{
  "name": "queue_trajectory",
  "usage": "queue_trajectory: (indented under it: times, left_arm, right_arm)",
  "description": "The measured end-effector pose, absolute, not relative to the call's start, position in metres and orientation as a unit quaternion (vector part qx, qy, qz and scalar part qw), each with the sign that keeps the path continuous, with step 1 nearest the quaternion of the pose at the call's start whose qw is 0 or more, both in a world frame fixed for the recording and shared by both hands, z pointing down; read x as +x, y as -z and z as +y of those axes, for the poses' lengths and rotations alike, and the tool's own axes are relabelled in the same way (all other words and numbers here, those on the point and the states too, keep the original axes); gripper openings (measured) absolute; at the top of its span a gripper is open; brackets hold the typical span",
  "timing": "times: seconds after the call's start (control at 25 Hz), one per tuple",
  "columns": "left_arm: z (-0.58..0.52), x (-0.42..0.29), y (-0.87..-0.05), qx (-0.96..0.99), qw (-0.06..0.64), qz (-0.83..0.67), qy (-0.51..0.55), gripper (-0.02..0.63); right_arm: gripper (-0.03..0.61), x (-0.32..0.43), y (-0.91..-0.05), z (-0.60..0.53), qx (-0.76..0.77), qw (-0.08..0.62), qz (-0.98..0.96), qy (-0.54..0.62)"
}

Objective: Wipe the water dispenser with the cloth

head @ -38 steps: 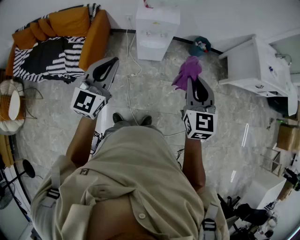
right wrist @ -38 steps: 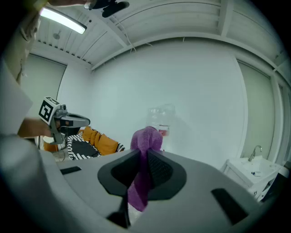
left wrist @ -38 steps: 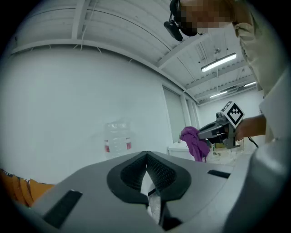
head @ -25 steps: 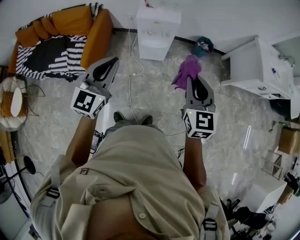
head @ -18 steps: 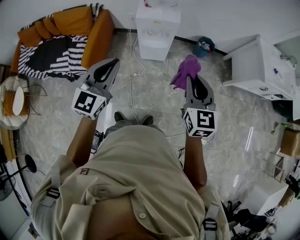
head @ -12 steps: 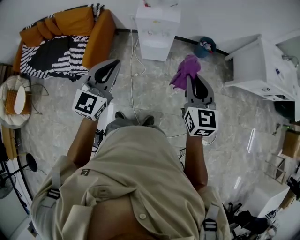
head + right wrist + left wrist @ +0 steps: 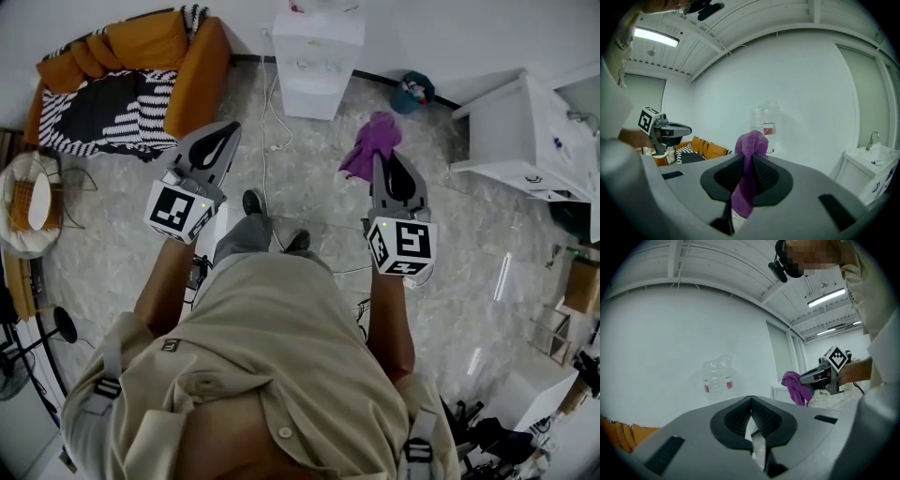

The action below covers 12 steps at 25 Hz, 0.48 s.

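I'm over a pale marble-look floor [image 7: 309, 178], with the white wall [image 7: 422, 28] ahead, an orange sofa [image 7: 122, 66] off to the left and a white sink cabinet [image 7: 516, 122] to the right. The water dispenser [image 7: 317, 56] stands upright against that wall, straight ahead and roughly between my two grippers, well apart from both. In the right gripper view its bottle [image 7: 764, 119] shows just behind the cloth. The right gripper [image 7: 378, 161] is clamped on the purple cloth [image 7: 373, 141], so I judge that it does the wiping. The left gripper [image 7: 227, 127] has its jaws together on nothing.
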<state>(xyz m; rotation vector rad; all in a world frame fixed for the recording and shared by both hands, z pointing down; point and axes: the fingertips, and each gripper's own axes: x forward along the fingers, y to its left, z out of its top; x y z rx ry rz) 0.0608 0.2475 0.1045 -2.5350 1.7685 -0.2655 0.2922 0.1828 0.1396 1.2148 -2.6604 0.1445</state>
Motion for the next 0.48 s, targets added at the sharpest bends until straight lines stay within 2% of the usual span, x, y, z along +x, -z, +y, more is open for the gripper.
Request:
queue_trajectory:
  times: [0.48]
  left_arm:
    - [0.167,0.000,-0.113,-0.854,0.025,0.516,0.055,0.017]
  right_arm:
    - [0.061,0.242,-0.133,0.140,0.474,0.101,-0.873,-0.053]
